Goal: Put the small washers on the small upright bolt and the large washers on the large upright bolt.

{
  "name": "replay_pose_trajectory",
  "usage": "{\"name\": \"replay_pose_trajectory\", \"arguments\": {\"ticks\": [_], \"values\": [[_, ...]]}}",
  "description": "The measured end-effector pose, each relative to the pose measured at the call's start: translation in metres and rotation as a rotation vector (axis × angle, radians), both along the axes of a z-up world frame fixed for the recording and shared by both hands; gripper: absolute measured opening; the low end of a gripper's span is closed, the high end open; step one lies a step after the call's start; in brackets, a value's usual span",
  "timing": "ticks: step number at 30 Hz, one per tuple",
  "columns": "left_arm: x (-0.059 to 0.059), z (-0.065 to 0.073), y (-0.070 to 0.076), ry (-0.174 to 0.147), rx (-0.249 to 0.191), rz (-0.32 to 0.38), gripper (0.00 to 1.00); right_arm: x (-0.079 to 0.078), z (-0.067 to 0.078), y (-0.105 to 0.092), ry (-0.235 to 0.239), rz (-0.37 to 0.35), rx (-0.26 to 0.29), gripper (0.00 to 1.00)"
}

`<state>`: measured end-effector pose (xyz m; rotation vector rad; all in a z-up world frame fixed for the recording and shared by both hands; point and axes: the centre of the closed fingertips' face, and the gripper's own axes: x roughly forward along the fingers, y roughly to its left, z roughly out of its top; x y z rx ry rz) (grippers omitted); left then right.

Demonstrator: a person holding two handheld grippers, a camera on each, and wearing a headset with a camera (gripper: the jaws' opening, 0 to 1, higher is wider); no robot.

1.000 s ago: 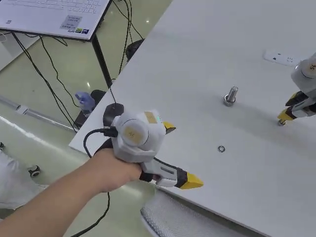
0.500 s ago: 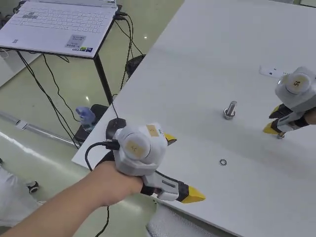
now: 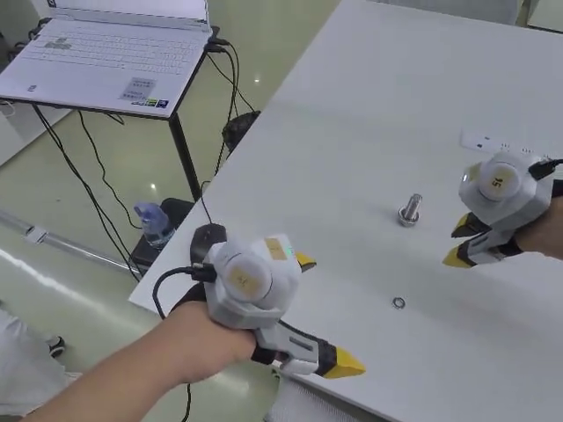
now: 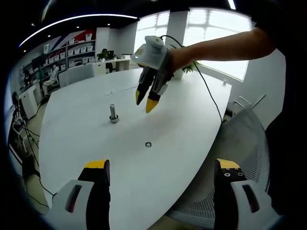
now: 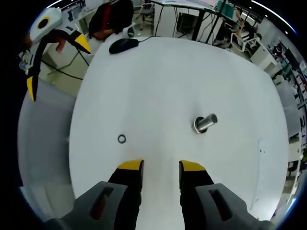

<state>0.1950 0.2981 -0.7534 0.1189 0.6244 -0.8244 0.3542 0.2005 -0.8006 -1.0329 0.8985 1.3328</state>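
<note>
over the white workbench: both grippers empty, one washer loose

on the bare white tabletop [image 3: 352, 105] one steel upright bolt [image 3: 410, 209] is seen standing, with a wider ring or flange around its foot; whether that is a washer cannot be told. a small dark ring washer [image 3: 398, 303] is laid flat on the table, well apart from the bolt, on the side nearer the person.

the left gripper [image 3: 325, 312], white-bodied with black yellow-tipped jaws, is held in a hand at the near edge of the table. its jaws are spread wide and nothing is held between them.

the right gripper [image 3: 458, 244], of the same make, is held above the table near the bolt, on its right, tips pointed downward. its jaws are parted by a narrow gap, and only table surface is seen between them in the right gripper view.

a black computer mouse [image 3: 207, 239] is set at the near left corner of the table. a white power strip [image 3: 484, 141] is laid beyond the bolt. a white laptop [image 3: 106, 44] is placed on a black stand off the table's left side.
</note>
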Motion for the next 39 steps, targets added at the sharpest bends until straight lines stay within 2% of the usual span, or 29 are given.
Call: {"name": "replay_pose_trajectory", "arguments": {"ticks": [5, 15, 20, 25, 30, 39], "values": [[-0.002, -0.002, 0.0, -0.004, 0.006, -0.004, 0.9, -0.014, -0.002, 0.007, 0.009, 0.025, 0.012, 0.31], [-0.003, -0.001, 0.001, -0.01, -0.002, 0.009, 0.9, -0.046, -0.016, 0.019, 0.06, 0.068, 0.036, 0.32], [-0.004, -0.002, 0.002, -0.006, 0.003, 0.005, 0.89, -0.055, -0.021, 0.024, 0.07, 0.09, 0.037, 0.33], [-0.003, -0.002, 0.002, -0.007, -0.002, -0.003, 0.89, -0.06, -0.027, 0.029, 0.074, 0.111, 0.026, 0.32], [-0.004, -0.003, -0.001, -0.003, -0.004, -0.012, 0.88, -0.065, -0.04, 0.031, 0.085, 0.124, 0.005, 0.32], [-0.004, -0.004, 0.001, -0.003, -0.01, -0.01, 0.88, -0.063, -0.058, 0.032, 0.095, 0.125, -0.012, 0.31]]}}
